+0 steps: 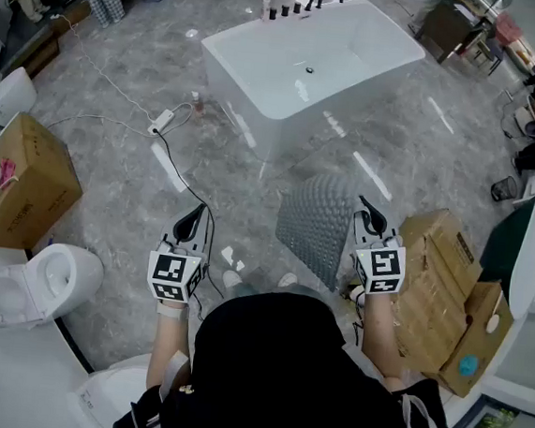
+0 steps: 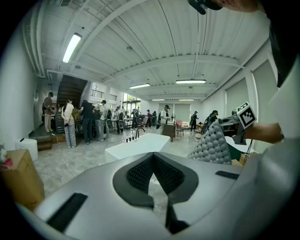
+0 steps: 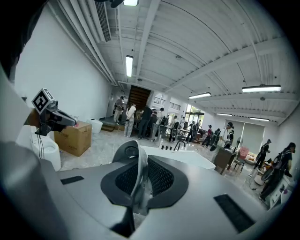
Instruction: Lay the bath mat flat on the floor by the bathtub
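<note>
Grey marbled floor (image 1: pixel 105 146), white walls (image 3: pixel 70 79), ribbed ceiling (image 2: pixel 154 33) with tube lights (image 2: pixel 71 47); cardboard box (image 1: pixel 26 180) beside toilet (image 1: pixel 35 280).

Bath mat (image 1: pixel 318 225) corner behind right tool (image 1: pixel 364 206)

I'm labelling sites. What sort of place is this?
Likely a big hall staged as a bathroom: a freestanding bathtub, a toilet and a bath mat, yet cardboard boxes and people stand around.

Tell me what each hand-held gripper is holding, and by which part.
The right hand-held gripper is shut on the grey bath mat, pinching its upper edge so that it hangs down. The left hand-held gripper holds nothing.
</note>
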The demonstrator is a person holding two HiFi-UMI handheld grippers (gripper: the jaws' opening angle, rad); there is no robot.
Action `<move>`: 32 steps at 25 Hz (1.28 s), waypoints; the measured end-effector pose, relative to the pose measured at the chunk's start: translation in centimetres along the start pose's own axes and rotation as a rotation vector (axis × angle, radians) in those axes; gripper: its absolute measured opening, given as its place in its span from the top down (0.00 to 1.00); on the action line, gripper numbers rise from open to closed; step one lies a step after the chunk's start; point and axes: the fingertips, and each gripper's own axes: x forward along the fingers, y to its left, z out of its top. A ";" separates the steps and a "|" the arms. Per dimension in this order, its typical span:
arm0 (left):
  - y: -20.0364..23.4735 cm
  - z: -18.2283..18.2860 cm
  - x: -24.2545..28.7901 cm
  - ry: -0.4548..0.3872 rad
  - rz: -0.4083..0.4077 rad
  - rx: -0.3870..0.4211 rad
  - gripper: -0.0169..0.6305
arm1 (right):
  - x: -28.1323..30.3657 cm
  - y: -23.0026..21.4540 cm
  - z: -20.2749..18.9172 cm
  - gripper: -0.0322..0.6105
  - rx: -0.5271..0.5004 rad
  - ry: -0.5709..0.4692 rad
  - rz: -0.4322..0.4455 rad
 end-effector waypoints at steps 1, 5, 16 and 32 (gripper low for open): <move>-0.7 0.1 0.4 0.002 0.001 0.004 0.95 | -0.2 -0.7 -0.2 0.89 0.000 0.001 0.000; -3.0 1.0 2.1 -0.009 0.003 0.007 0.95 | -0.8 -3.3 -0.8 0.89 -0.002 -0.003 0.002; -11.3 3.9 9.8 -0.032 -0.016 0.036 0.95 | 0.4 -9.8 -1.7 0.89 -0.024 -0.040 0.084; -11.5 5.1 22.9 -0.005 -0.004 0.024 0.95 | 10.0 -17.7 -1.9 0.89 -0.023 -0.033 0.162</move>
